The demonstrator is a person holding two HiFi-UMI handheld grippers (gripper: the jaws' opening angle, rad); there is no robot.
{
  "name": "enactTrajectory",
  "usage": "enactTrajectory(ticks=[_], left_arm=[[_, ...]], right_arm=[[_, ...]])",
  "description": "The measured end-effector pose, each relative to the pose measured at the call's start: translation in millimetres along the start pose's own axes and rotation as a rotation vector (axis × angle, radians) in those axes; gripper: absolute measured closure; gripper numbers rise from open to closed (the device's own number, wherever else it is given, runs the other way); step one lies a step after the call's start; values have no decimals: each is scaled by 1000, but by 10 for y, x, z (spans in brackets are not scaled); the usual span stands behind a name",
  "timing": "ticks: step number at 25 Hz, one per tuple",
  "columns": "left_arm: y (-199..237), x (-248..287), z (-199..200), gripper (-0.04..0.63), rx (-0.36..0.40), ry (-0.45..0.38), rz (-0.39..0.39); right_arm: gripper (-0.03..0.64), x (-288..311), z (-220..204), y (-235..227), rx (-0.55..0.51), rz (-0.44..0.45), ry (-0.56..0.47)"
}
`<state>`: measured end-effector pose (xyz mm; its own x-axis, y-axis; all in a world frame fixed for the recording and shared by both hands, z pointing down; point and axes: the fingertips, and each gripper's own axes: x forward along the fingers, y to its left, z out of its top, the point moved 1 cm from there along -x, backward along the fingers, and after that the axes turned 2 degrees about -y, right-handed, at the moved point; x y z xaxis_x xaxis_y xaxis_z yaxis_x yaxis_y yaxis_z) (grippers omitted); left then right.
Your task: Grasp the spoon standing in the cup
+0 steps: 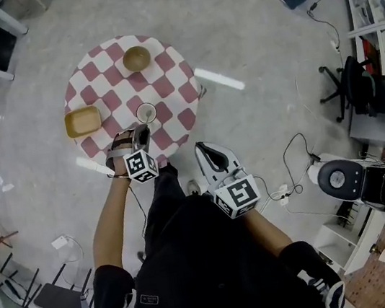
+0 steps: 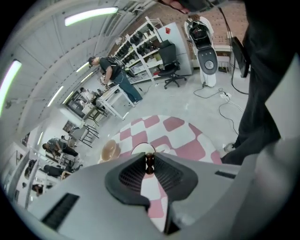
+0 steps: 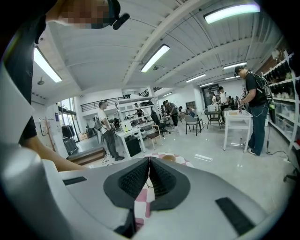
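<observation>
A small cup (image 1: 146, 112) stands near the front of a round table with a pink-and-white checked cloth (image 1: 173, 80). My left gripper (image 1: 139, 131) reaches over the table's front edge right up to the cup. In the left gripper view the spoon's dark, beaded handle (image 2: 149, 161) stands upright between the jaw tips, both pressing on it, with the cup rim (image 2: 138, 148) just behind. The spoon's bowl is hidden. My right gripper (image 1: 205, 149) hangs off the table to the right, its jaws (image 3: 149, 159) together and empty.
A round wooden bowl (image 1: 136, 58) sits at the table's far side and a square wooden dish (image 1: 82, 121) at its left edge. An office chair (image 1: 356, 85), a white machine (image 1: 343, 179) and floor cables lie to the right. People stand at benches (image 2: 112, 70) farther off.
</observation>
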<state>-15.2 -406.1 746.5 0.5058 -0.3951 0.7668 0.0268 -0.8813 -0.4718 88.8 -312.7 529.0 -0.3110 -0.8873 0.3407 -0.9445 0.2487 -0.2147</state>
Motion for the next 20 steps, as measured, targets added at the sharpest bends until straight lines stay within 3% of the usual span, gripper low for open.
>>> enactTrajectory(ticks=[3,7,9,16,20], left_arm=[[-31,-345,161,540,-169,-47,72],[-9,-931,337,542,-520,-167,217],[-118,-1270,397,543,-639,-200,298],[-821,-2600,855,543,-910,-326,548],[-1144,-3261,1095,543,-975,-392,684]], right_arm=[[591,-273,-58,44,0,9,-15],[591,-572,-113,64,-21,38,-59],[591,-753,-169,79,-32,55,-76],[591,-1506,-385,215,-58,128,-107],[591,-1731,-380,351,-70,174,-129]])
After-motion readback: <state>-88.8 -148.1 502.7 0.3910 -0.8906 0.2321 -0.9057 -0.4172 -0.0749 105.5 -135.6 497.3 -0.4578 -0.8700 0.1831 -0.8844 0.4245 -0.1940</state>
